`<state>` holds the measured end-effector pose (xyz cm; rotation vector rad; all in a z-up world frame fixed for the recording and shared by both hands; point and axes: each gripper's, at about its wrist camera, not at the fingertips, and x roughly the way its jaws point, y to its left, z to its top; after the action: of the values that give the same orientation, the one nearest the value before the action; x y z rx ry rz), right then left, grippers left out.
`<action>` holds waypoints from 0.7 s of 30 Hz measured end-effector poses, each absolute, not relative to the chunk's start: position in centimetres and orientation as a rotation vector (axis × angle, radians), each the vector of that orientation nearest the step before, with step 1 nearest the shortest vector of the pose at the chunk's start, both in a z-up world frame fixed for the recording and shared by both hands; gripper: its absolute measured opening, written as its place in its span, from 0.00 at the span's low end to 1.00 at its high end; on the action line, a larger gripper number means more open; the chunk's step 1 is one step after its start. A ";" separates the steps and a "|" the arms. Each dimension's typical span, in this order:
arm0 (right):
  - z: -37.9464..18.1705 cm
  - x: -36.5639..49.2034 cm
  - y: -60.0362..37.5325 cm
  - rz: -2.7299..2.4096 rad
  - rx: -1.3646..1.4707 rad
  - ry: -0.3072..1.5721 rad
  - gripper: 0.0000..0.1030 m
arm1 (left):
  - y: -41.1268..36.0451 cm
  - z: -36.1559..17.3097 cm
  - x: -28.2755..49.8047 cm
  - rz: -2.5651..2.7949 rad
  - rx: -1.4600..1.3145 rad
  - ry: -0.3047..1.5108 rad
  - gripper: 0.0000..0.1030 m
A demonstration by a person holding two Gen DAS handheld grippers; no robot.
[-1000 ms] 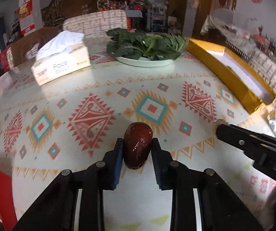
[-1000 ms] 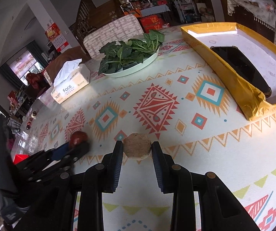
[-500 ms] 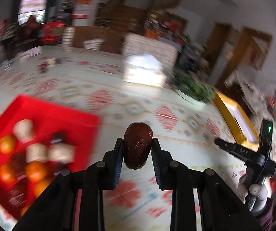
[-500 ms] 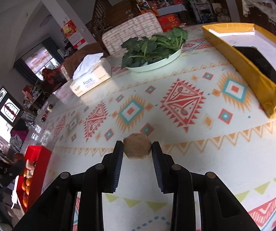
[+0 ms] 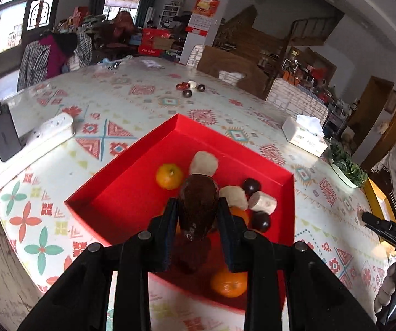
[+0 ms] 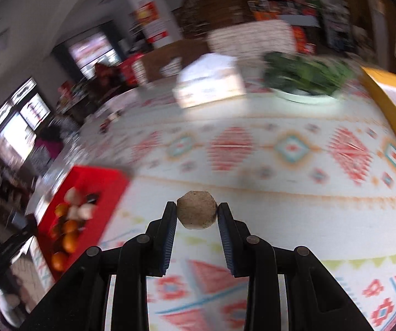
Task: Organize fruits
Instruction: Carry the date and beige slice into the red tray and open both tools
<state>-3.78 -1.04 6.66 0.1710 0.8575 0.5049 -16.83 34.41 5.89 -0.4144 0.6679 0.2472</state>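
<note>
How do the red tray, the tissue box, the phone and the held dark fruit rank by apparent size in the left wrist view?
1. red tray
2. dark fruit, enlarged by nearness in the left gripper
3. tissue box and phone: look alike, so unranked.

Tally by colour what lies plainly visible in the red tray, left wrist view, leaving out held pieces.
Orange fruits: 3
Pale beige pieces: 3
Dark round fruits: 2
Total: 8. The left claw hides part of the tray, so more may lie beneath.
</note>
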 end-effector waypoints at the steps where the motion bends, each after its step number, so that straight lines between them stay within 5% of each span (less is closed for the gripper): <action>1: 7.0 -4.0 0.9 0.537 0.143 0.863 0.33 | 34.5 5.6 -16.9 0.243 -0.417 0.670 0.27; 21: 4.0 -0.5 23.3 0.775 -0.013 1.034 0.33 | 38.4 3.2 -14.5 0.239 -0.457 0.736 0.27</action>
<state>-0.46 23.34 4.01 -0.0133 1.0337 0.7745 -14.55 38.44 3.20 -0.4575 0.7364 0.2389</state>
